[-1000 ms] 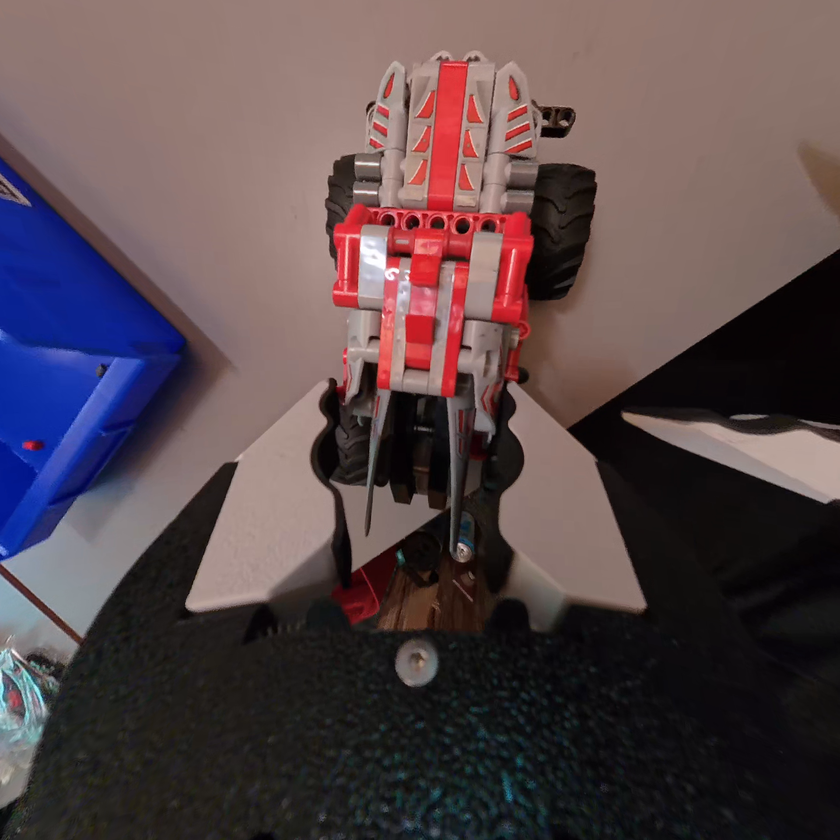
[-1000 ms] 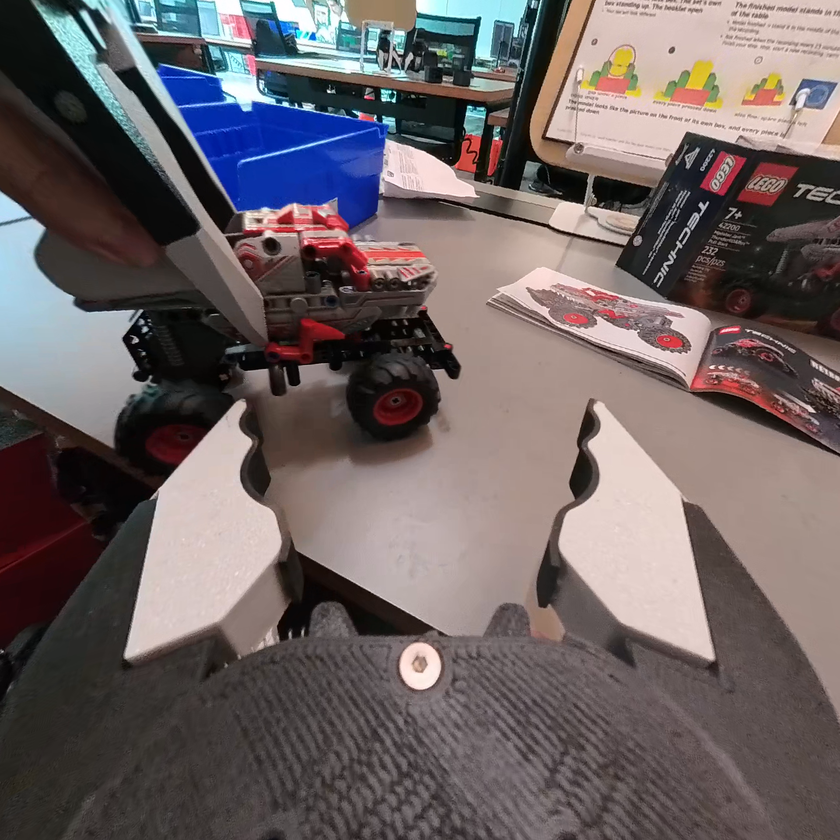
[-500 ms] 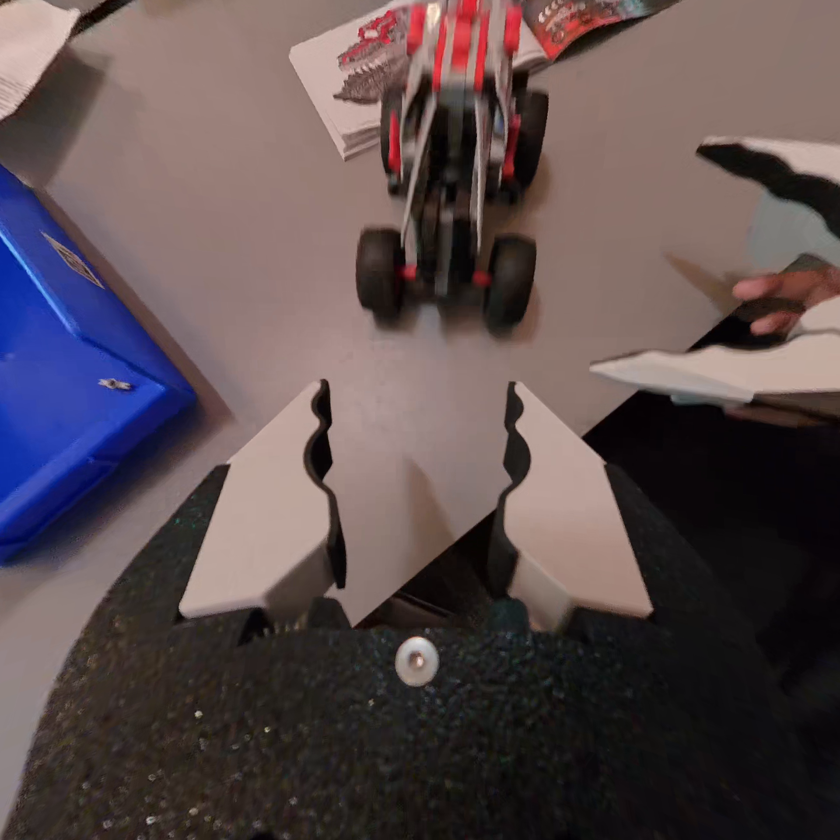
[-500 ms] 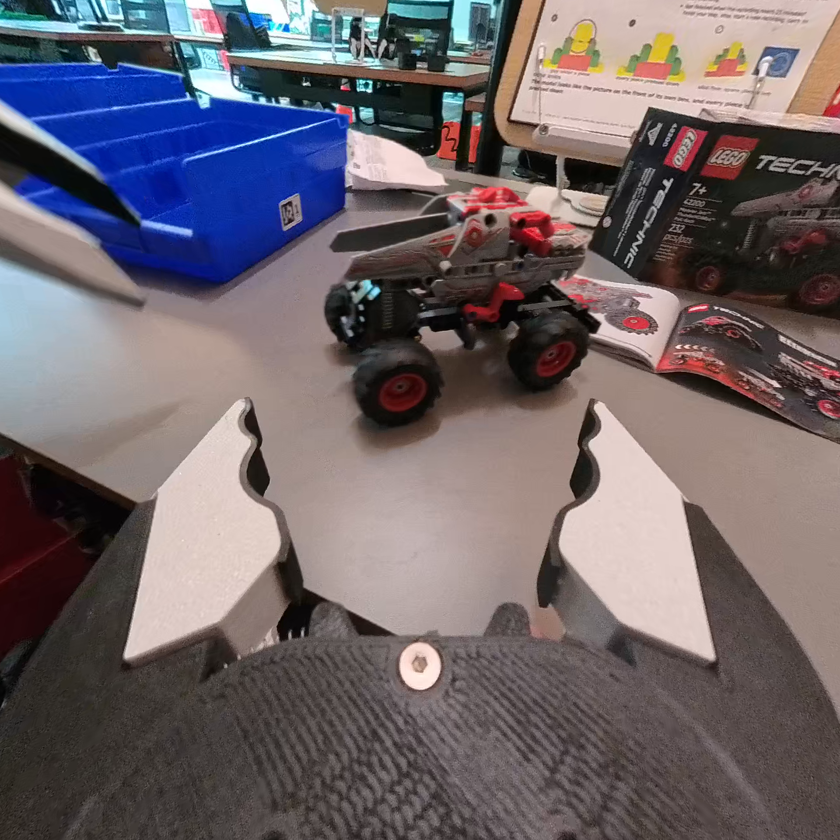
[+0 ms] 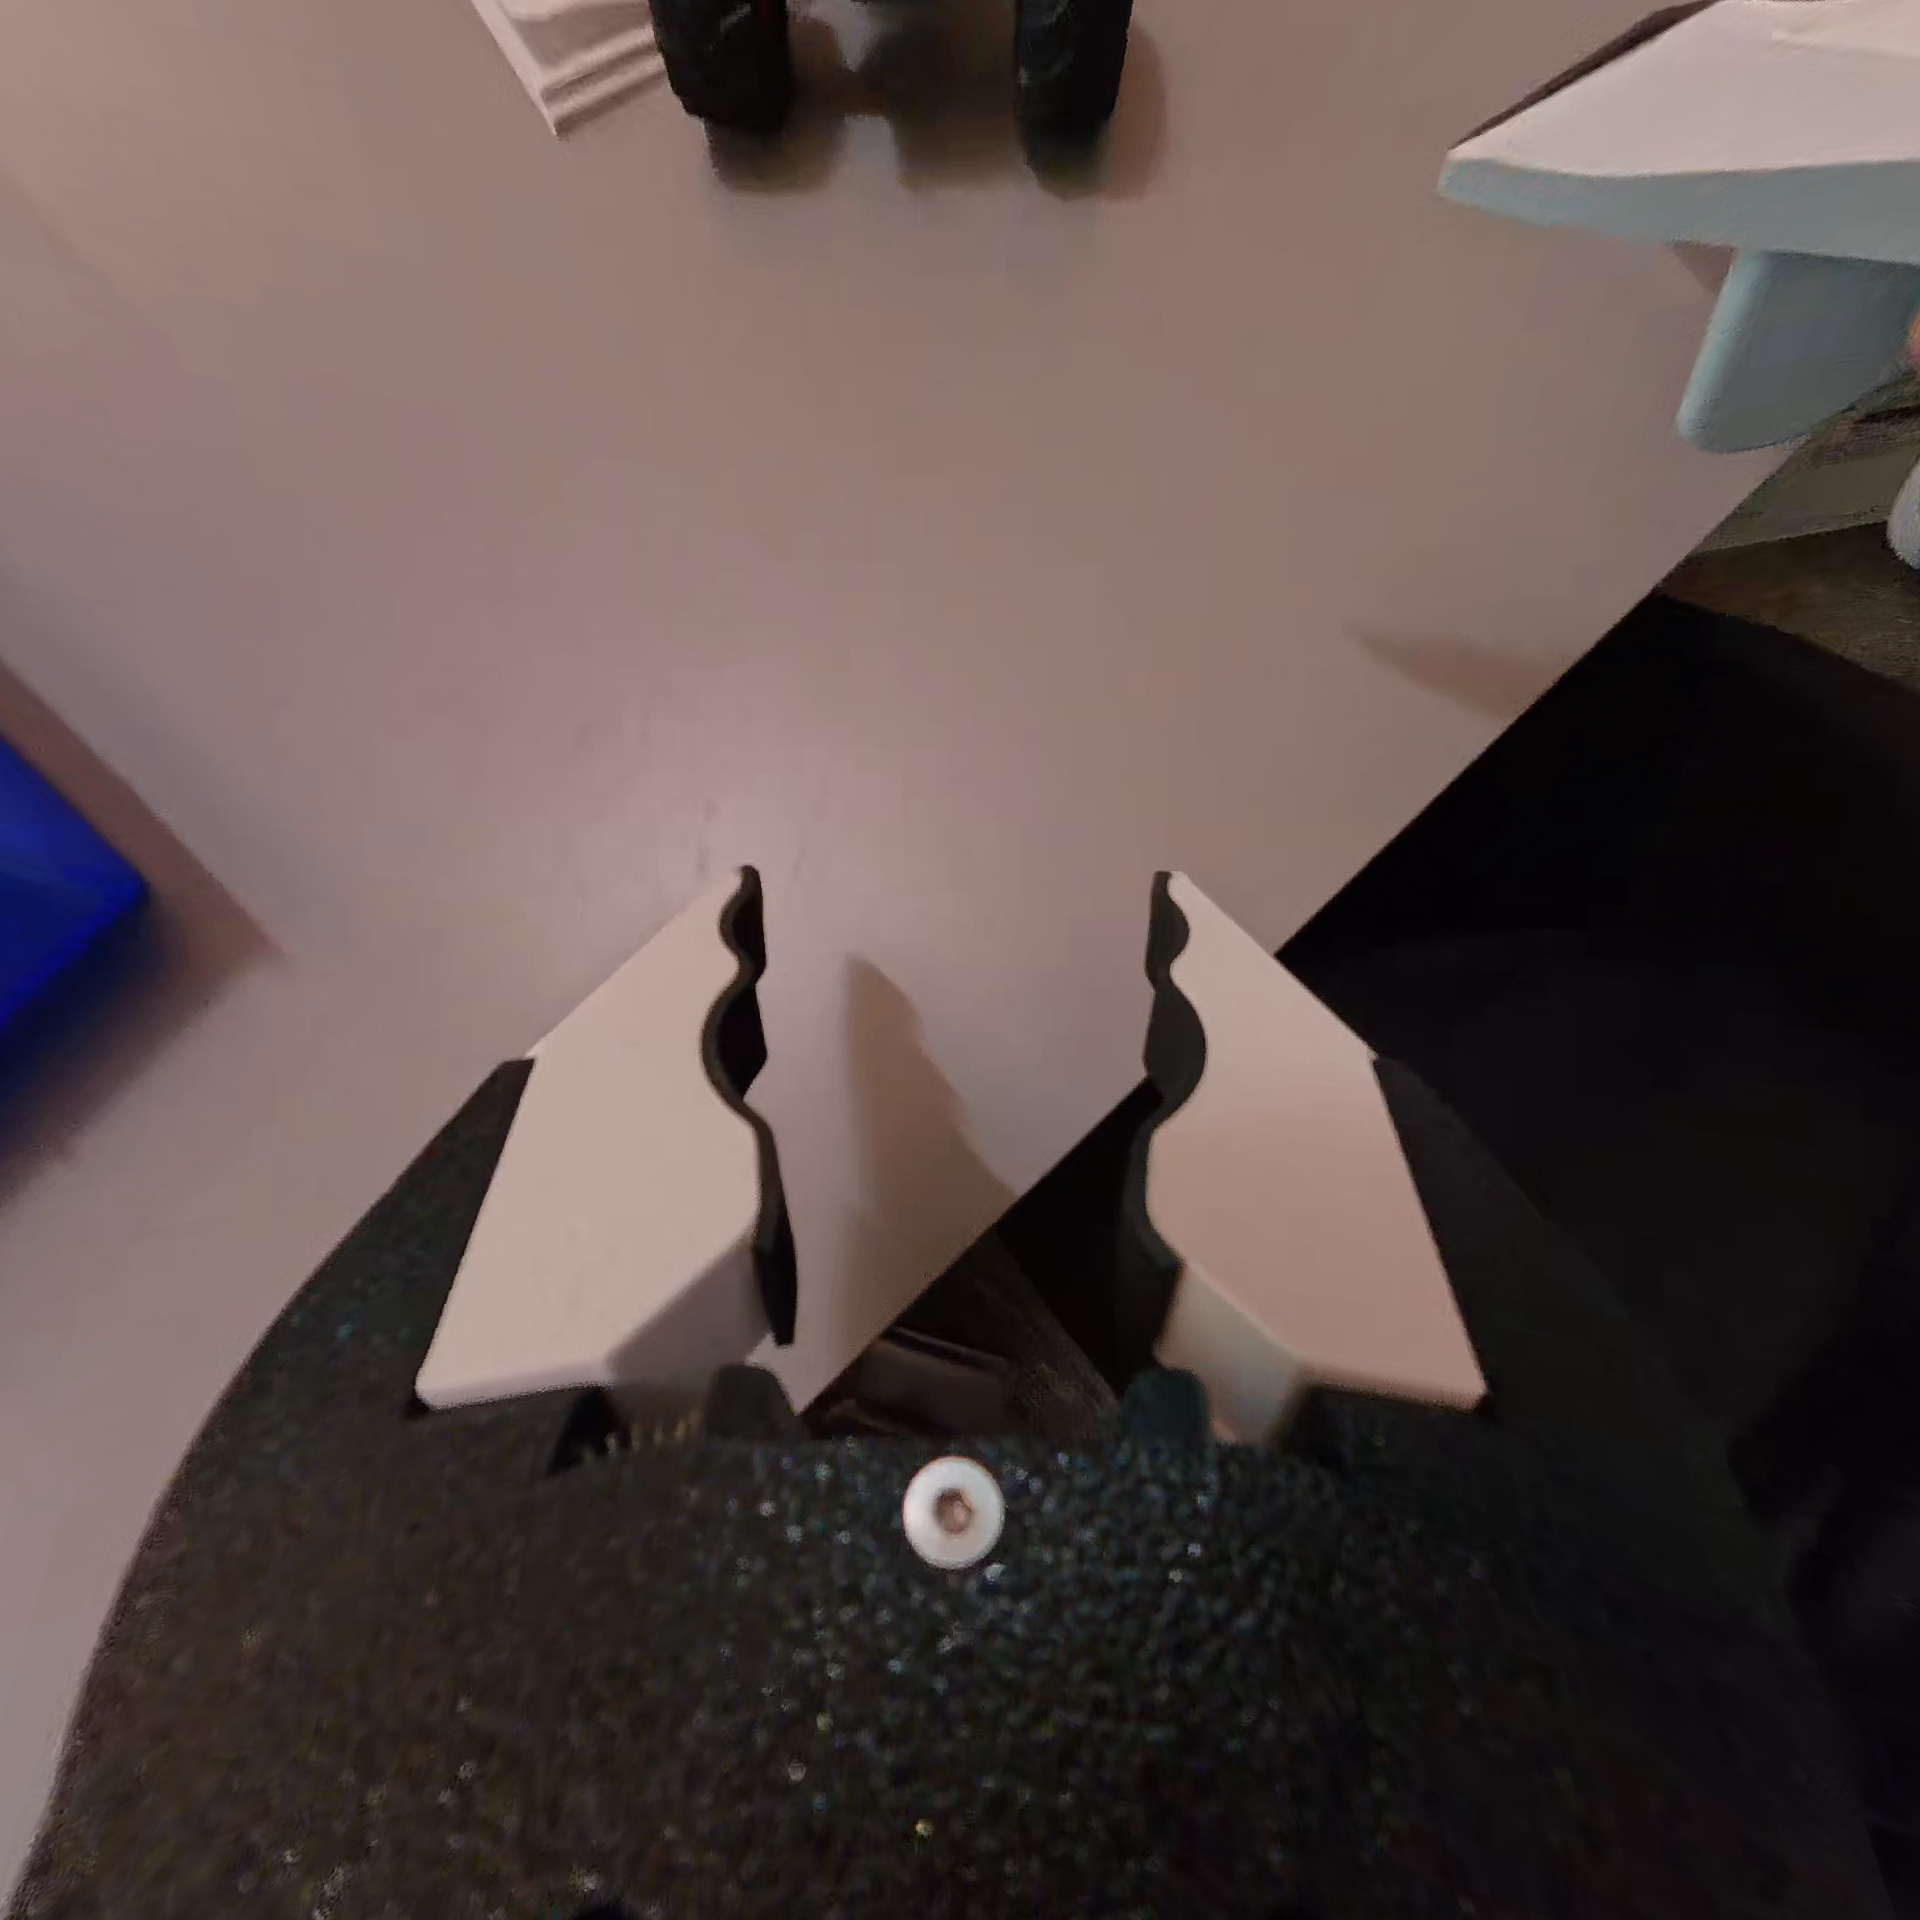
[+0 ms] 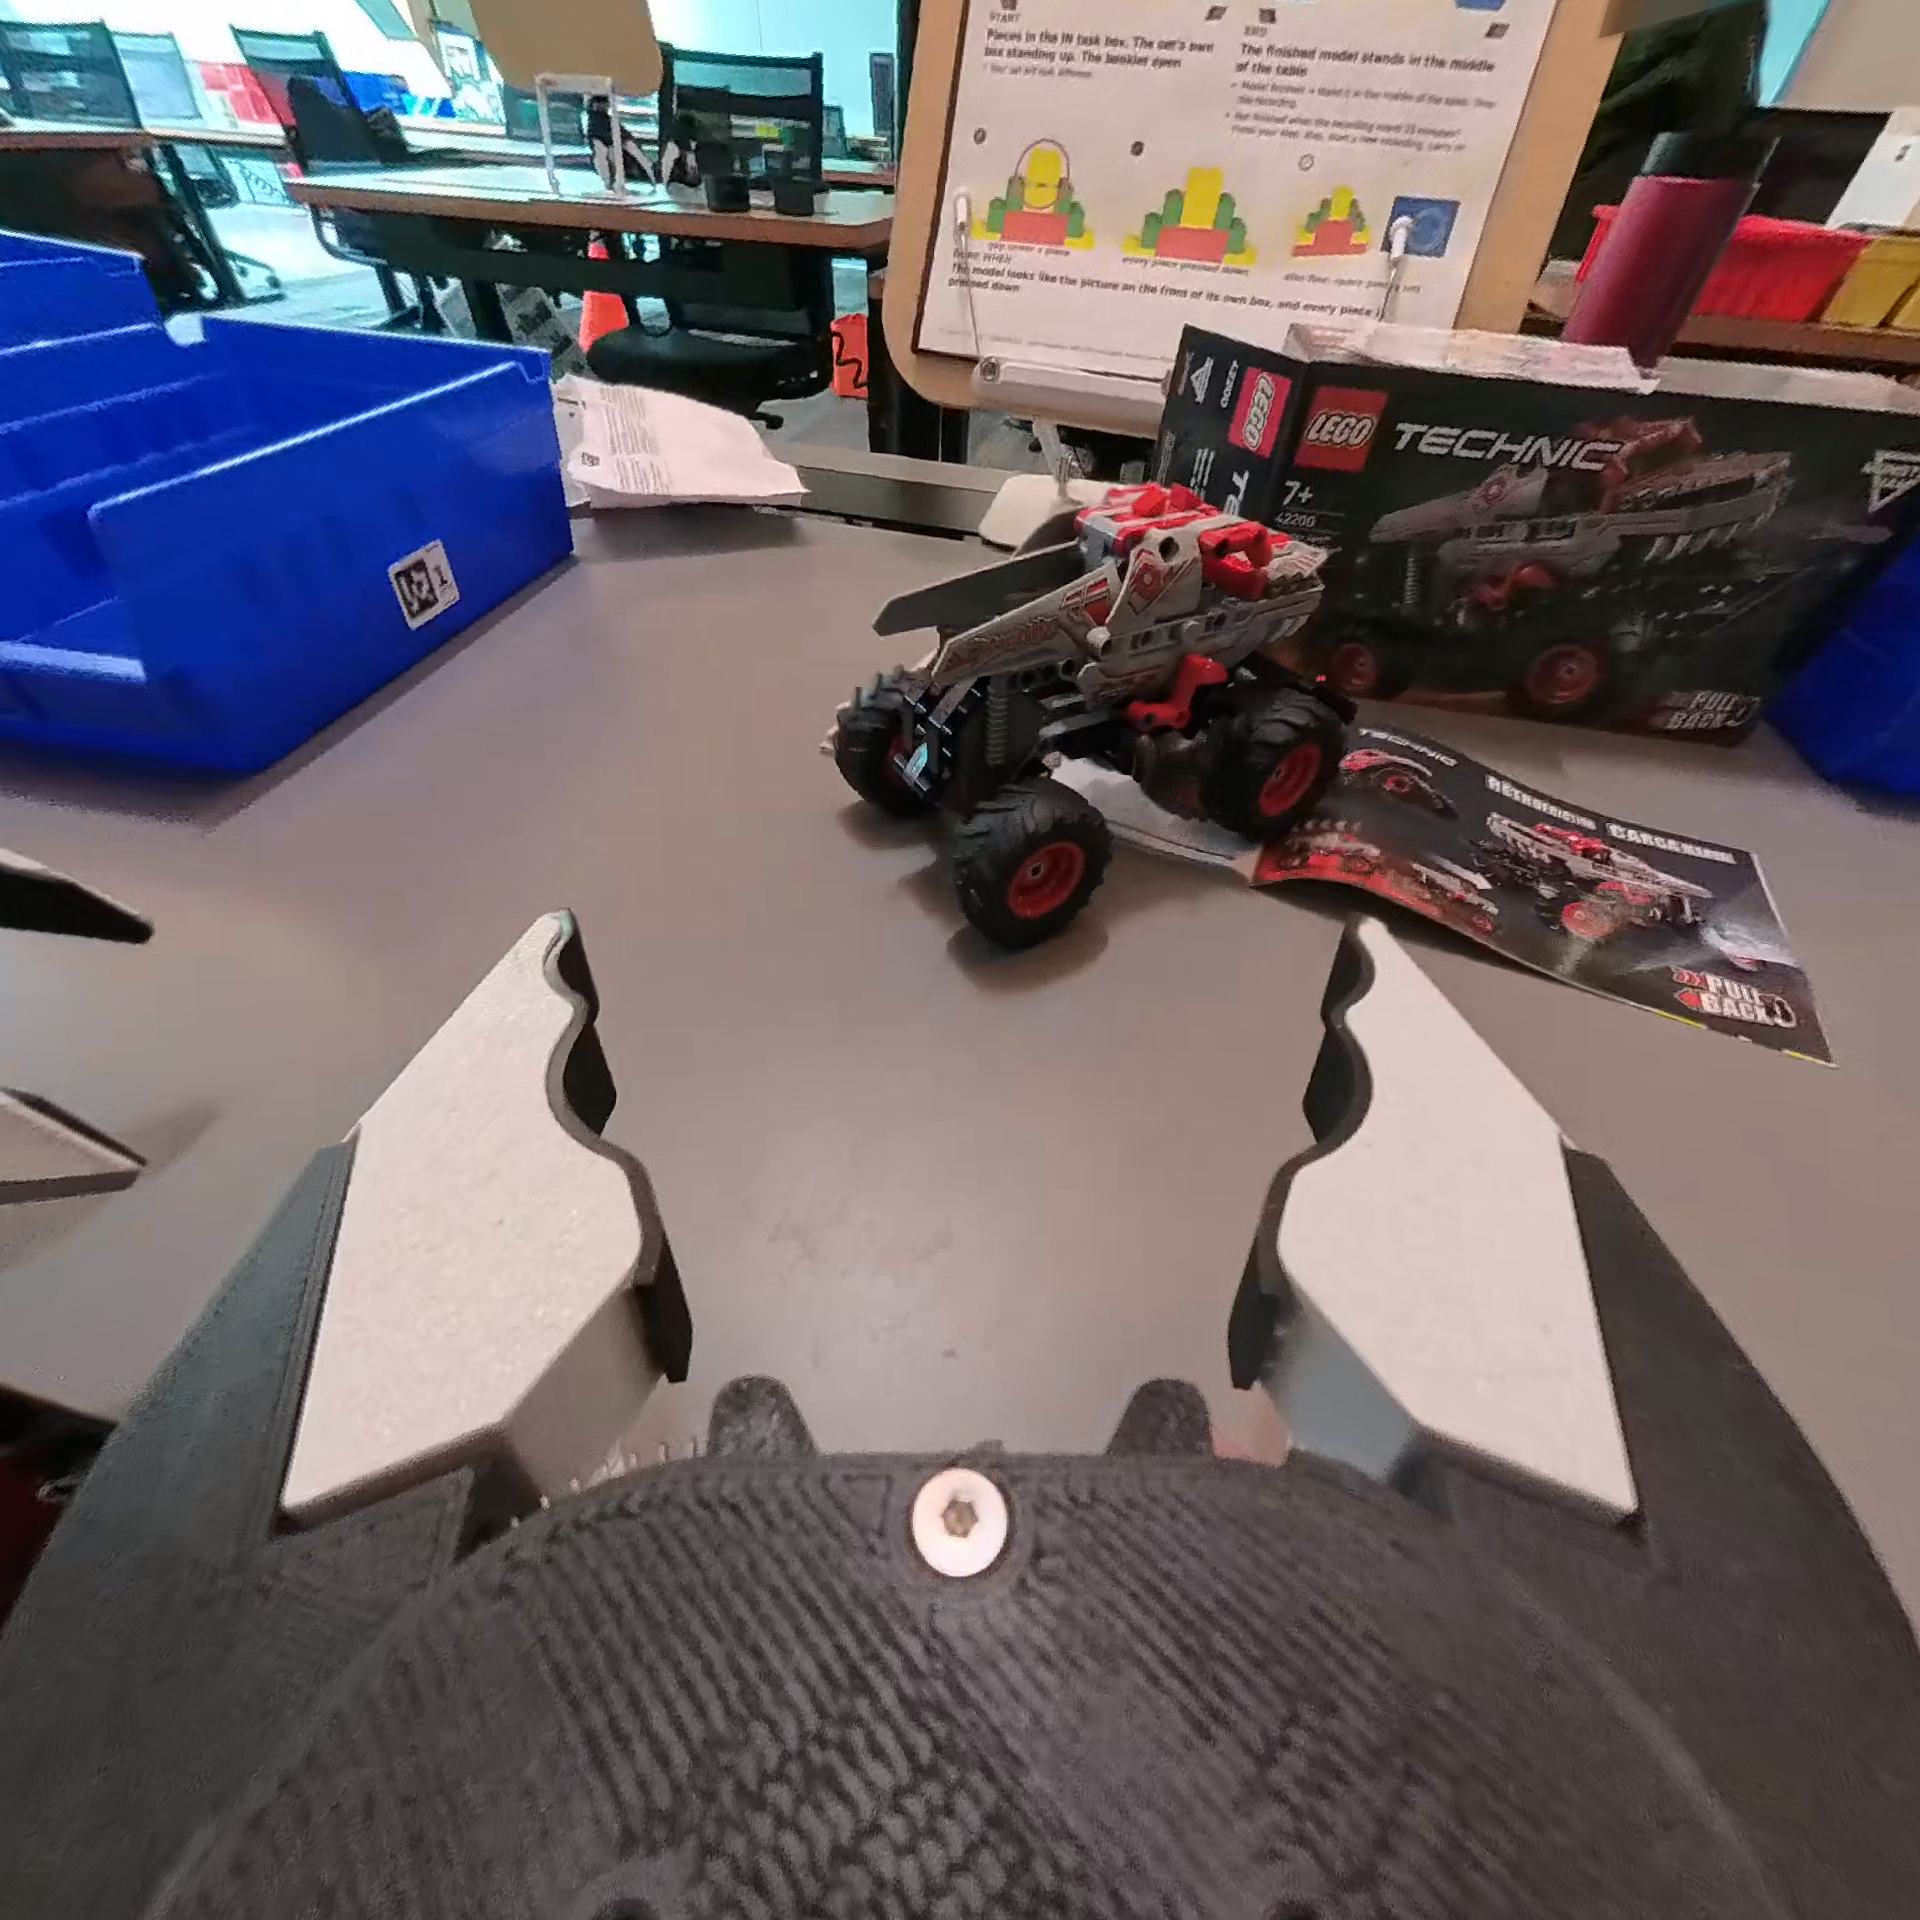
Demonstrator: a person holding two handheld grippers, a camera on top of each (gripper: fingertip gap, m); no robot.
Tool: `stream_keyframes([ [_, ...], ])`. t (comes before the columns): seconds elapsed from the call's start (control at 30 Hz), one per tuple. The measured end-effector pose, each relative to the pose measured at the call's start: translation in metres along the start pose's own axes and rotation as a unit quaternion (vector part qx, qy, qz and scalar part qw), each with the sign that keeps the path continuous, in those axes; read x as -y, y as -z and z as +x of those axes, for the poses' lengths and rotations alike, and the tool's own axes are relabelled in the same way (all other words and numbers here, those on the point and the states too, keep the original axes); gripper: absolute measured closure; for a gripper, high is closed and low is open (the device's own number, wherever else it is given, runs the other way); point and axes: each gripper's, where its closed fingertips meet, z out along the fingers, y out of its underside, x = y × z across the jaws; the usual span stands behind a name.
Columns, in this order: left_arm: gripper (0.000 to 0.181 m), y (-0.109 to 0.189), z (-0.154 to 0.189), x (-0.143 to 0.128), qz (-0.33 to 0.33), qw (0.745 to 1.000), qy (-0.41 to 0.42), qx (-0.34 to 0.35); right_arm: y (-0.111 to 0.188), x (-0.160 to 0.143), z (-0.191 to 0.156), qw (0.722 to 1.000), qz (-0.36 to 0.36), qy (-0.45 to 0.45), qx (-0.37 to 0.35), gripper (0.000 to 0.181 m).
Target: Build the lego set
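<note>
Bin (image 6: 281, 540), blue and tiered, sits left, contents unseen. Bare grey table (image 6: 727, 1039) lies before both empty, spread grippers, left (image 5: 956, 914) at its edge, right (image 6: 961, 961). Lego monster truck (image 6: 1091, 717) stands beyond, front wheels on the booklet (image 6: 1538, 894).

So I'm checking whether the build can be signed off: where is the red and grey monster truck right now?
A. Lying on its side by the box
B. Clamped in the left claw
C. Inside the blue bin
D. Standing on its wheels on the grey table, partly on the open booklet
D: the monster truck stands upright on its wheels on the table, its far wheels over the booklet, with both claws open and empty.
</note>
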Motion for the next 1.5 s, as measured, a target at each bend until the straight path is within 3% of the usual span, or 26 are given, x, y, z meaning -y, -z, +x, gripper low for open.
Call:
stream_keyframes([
  [0.2,0.114,-0.009,-0.004,0.046,0.067,0.997,-0.03,0.021,-0.009,0.003,0.006,1.0,0.001,0.004,-0.003,0.045],
  [0.37,0.1,-0.033,-0.004,0.112,0.108,0.991,-0.077,0.025,-0.013,-0.001,0.024,1.0,-0.003,-0.003,-0.018,0.045],
  [0.43,0.079,-0.052,-0.003,0.143,0.104,0.99,-0.095,0.028,-0.014,-0.004,0.031,1.0,-0.003,-0.01,-0.021,0.045],
  [0.53,0.066,-0.088,0.002,0.181,0.067,0.991,-0.115,0.015,-0.014,-0.01,0.044,1.0,-0.008,-0.01,-0.029,0.045],
  [0.7,0.068,-0.135,-0.003,0.227,-0.018,0.995,-0.101,-0.007,-0.014,-0.019,0.073,0.999,-0.017,-0.016,-0.041,0.045],
  [0.87,0.08,-0.166,-0.018,0.229,-0.124,0.989,-0.08,-0.001,-0.019,-0.025,0.093,0.998,-0.021,-0.029,-0.045,0.046],
  [0.97,0.097,-0.173,-0.018,0.221,-0.159,0.983,-0.09,-0.019,-0.029,-0.028,0.098,0.998,-0.028,-0.031,-0.038,0.046],
  [1.27,0.106,-0.16,-0.021,0.215,-0.148,0.968,-0.2,-0.043,-0.083,0.027,0.151,0.998,0.012,-0.017,-0.054,0.047],
  [1.5,0.107,-0.144,-0.024,0.209,-0.133,0.937,-0.316,-0.068,-0.129,0.053,0.198,0.995,0.032,-0.01,-0.096,0.046],
])
